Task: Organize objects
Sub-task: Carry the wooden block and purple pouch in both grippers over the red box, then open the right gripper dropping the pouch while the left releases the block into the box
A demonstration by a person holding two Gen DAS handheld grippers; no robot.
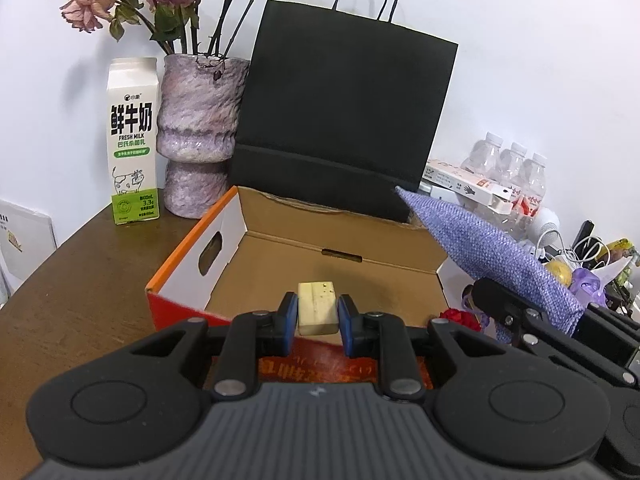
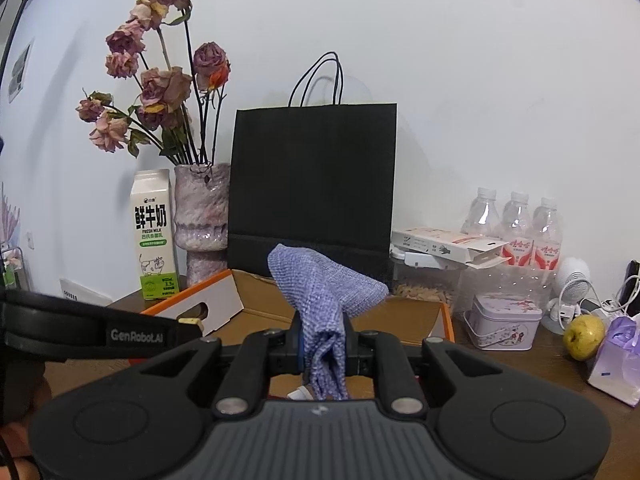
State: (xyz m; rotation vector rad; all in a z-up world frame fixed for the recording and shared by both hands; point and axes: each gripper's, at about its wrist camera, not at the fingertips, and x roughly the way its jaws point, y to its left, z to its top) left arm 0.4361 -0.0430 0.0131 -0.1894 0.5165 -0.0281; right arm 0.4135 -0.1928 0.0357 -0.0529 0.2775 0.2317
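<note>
While the left gripper (image 1: 318, 316) hangs over the near edge of the open cardboard box (image 1: 304, 256), its jaws are closed onto a small cream-coloured block (image 1: 318, 308), pale and rectangular, with a few dark specks on its top face. That block sits between the blue pads, above the box's brown floor. To the right, the right gripper (image 2: 322, 346) pinches a purple woven cloth (image 2: 324, 280) between narrow jaws; the fabric is bunched where it is clamped, fans upward into a folded flap, and trails below the fingers. Its weave is coarse, lilac-blue with lighter threads. In the left view the same cloth juts as a point over the box's right wall.

On the far side of the brown bench (image 1: 72, 280) stand a milk carton (image 1: 133, 140), a mottled purple vase (image 1: 200, 132) of dried roses, and a black paper bag (image 1: 340, 112) just behind the box. Farther right are clear bottles (image 2: 516, 220), a small tin (image 2: 504, 320) and a yellow-green fruit (image 2: 583, 336).
</note>
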